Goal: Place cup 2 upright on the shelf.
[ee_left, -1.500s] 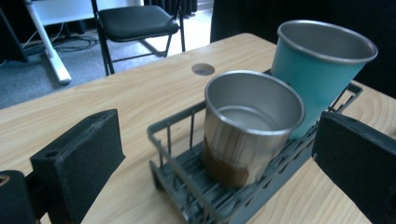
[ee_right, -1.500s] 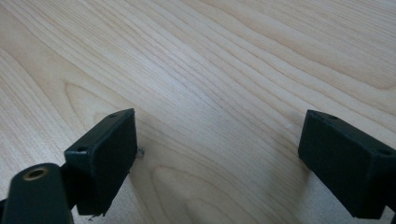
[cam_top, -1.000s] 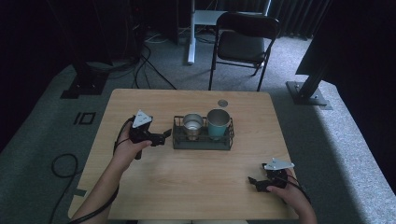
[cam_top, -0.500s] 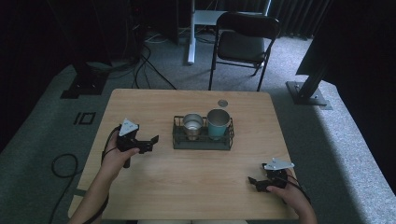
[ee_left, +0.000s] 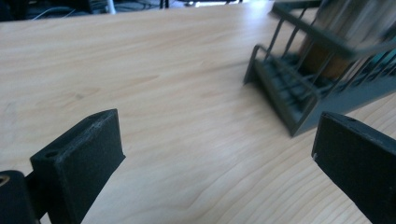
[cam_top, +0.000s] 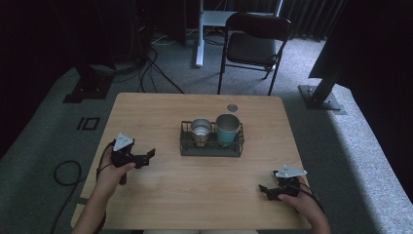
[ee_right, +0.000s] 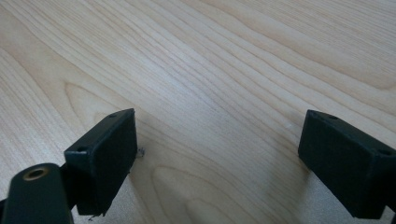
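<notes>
Wire rack (cam_top: 211, 146) sat mid-table (cam_top: 195, 195), holding steel cup (cam_top: 200, 131) on its L side and teal cup (cam_top: 227, 129) on its R, the two just beside each other. L gripper (cam_top: 146, 156) was near table's L edge, jaws apart, nothing betw. them, pointing toward rack. R gripper (cam_top: 265, 191) lay low at front R, jaws apart over bare wood. Small round disc (cam_top: 232, 107) lay behind rack.

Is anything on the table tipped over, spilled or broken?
Nothing stands out. The silver cup and the teal cup stand upright side by side in the black wire rack, and the wooden table looks dry and unmarked.
</notes>
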Available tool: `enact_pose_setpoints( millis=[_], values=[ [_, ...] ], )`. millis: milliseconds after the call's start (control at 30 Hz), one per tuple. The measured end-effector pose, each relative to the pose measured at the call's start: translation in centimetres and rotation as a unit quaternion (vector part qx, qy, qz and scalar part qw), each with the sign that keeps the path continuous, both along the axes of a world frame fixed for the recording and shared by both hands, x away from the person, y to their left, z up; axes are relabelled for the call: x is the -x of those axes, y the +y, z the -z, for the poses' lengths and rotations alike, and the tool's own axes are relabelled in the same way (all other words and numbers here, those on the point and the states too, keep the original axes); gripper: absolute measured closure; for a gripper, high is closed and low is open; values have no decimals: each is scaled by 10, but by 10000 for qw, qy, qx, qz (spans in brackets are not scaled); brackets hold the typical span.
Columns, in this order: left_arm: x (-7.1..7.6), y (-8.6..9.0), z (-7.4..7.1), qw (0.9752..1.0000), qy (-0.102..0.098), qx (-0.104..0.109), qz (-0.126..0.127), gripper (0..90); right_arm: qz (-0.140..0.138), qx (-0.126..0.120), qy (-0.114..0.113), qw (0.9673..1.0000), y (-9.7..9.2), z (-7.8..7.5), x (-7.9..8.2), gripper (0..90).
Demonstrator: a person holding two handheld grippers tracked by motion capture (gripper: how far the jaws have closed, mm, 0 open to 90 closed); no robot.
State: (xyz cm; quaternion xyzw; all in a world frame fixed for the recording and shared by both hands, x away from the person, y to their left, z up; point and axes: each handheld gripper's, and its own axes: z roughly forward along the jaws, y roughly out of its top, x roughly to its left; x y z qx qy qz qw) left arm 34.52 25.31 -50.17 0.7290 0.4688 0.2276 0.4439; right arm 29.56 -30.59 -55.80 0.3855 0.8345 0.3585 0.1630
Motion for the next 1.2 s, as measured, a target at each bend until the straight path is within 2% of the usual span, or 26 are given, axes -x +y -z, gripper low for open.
enact_pose_setpoints(
  millis=[167,433,700,933,1033,1200],
  values=[
    [5,5,7,10000,48,48,-42,26,-1,1,-2,10000,0,0,0,113],
    [19,15,21,9995,182,-117,-233,26,-1,2,0,10000,0,0,0,113],
    [32,25,35,9988,316,-87,-372,26,-2,-1,-7,10000,0,0,0,113],
    [41,27,40,9975,376,-183,-571,26,-3,0,-6,10000,0,0,0,113],
    [44,29,41,9971,416,-124,-620,26,-3,0,-7,10000,0,0,0,113],
    [49,31,44,9963,449,-174,-718,26,-2,0,-6,10000,0,0,0,113]
  ],
)
